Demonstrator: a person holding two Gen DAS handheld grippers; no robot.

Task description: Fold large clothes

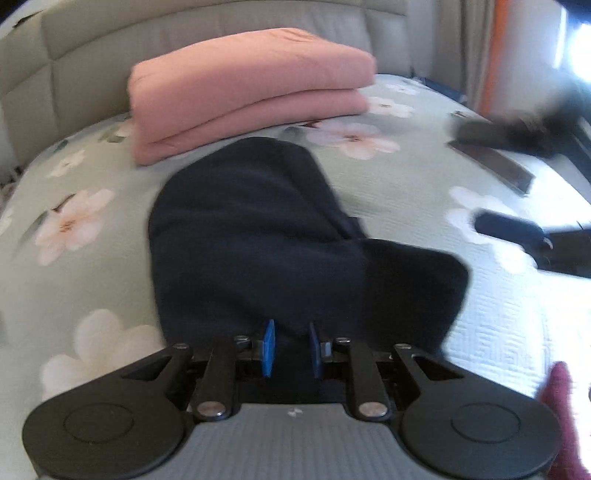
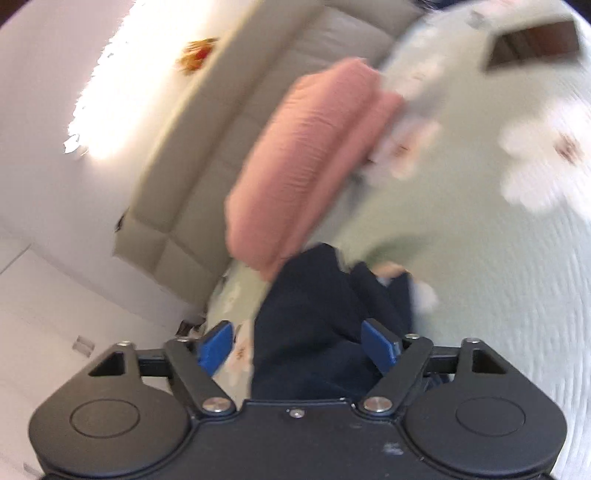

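The dark navy garment lies partly folded on the bed, running from the near edge toward the headboard. Its far end stops just short of a folded pink blanket, which sits against the headboard edge — out of the working area, presumably so the middle of the bed stays free for folding.

Left gripper: the blue fingers stand close together with the near end of the garment between them. The narrow gap indicates a clenched grip on the cloth. Holding this end lets the hand carry it over the rest of the garment to form the next fold.

Right gripper: the blue fingers stand wide apart. Dark cloth lies in the gap, but the left pad shows bare against the bedspread, so the fabric is released, not pinched. The view is motion-blurred, and contact at the other pad cannot be confirmed.

In the left wrist view, blurred dark objects lie near the right edge of the bed; their identity cannot be determined.

Judgement: the fold is under way, with one hand gripping and the other free to take a new hold or smooth the layer.
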